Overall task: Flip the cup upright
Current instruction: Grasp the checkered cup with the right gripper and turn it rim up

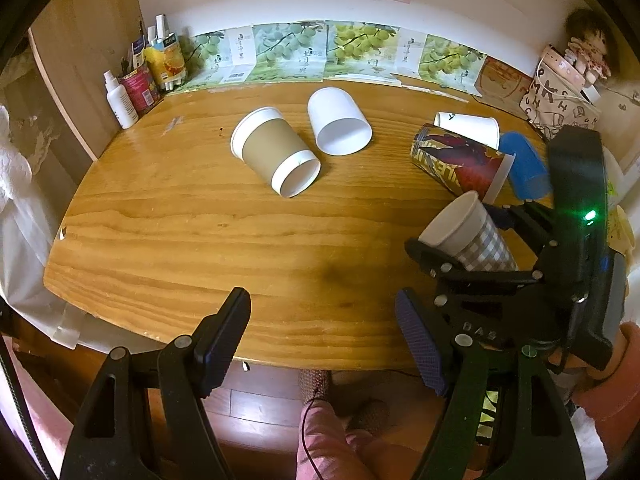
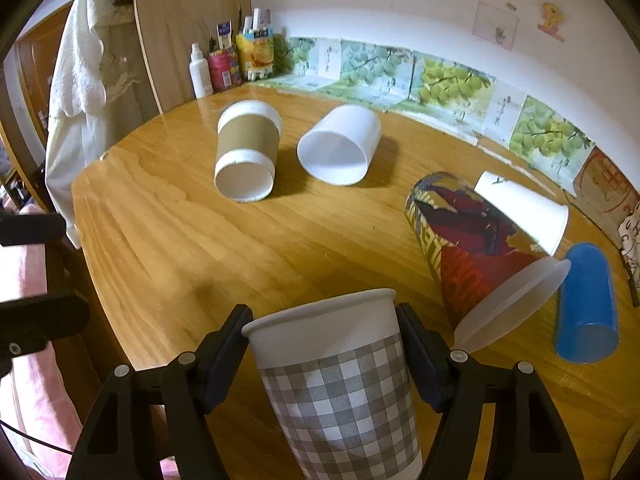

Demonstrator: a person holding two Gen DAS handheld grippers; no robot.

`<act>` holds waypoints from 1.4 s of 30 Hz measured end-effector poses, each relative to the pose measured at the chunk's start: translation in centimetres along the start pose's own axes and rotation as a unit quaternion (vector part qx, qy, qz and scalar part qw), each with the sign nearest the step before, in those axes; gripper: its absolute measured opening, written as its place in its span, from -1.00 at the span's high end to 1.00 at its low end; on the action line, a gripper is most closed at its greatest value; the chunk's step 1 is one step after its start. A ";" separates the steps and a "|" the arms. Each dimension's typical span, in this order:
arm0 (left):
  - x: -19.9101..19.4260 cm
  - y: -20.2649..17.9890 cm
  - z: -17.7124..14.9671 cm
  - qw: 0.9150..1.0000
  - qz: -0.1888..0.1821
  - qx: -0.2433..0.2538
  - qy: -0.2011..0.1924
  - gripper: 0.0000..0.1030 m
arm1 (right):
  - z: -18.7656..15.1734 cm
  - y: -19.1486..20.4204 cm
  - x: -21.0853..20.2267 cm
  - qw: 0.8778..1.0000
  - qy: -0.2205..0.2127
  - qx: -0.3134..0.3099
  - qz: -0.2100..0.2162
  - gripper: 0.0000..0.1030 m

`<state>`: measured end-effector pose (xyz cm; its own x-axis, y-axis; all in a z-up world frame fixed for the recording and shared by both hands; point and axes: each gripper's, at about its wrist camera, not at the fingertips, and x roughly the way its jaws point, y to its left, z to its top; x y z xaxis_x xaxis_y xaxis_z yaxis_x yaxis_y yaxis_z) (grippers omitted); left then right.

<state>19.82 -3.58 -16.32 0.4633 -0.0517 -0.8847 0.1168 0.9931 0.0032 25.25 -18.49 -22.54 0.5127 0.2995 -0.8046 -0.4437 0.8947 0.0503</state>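
Note:
My right gripper [image 2: 324, 332] is shut on a grey-checked paper cup [image 2: 340, 384], gripping it just below the rim and holding it tilted above the near right part of the wooden table [image 2: 180, 248]. The same cup [image 1: 472, 236] and right gripper [image 1: 460, 232] show in the left wrist view. My left gripper [image 1: 324, 328] is open and empty over the table's near edge. A brown-sleeved cup [image 1: 276, 152], a white cup [image 1: 340, 120], a red printed cup [image 1: 464, 160], a small white cup [image 1: 468, 124] and a blue cup [image 1: 524, 164] lie on their sides.
Bottles and a pen holder [image 1: 140, 76] stand at the far left corner. Grape-printed cards [image 1: 320, 52] line the wall. A doll and patterned bag [image 1: 568, 84] sit at the far right. White cloth [image 2: 88, 72] hangs left of the table.

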 end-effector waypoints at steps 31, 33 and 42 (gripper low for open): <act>0.4 1.0 -3.6 0.999 0.015 -0.009 0.041 -0.52 | -3.5 0.3 -4.0 0.955 -0.257 0.126 -0.080 -0.44; 0.4 1.1 -3.7 0.999 0.016 -0.011 0.040 -0.52 | -3.7 0.3 -3.9 0.954 -0.258 0.127 -0.081 -0.44; 0.5 0.7 -4.0 0.999 0.014 -0.003 0.040 -0.52 | -4.9 0.2 -3.9 0.950 -0.261 0.145 -0.088 -0.44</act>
<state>16.63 -2.54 -18.67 0.3952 -0.0165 -0.9185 0.0996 0.9947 0.0250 19.54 -21.14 -22.32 0.8885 0.1919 -0.4168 -0.1342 0.9773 0.1637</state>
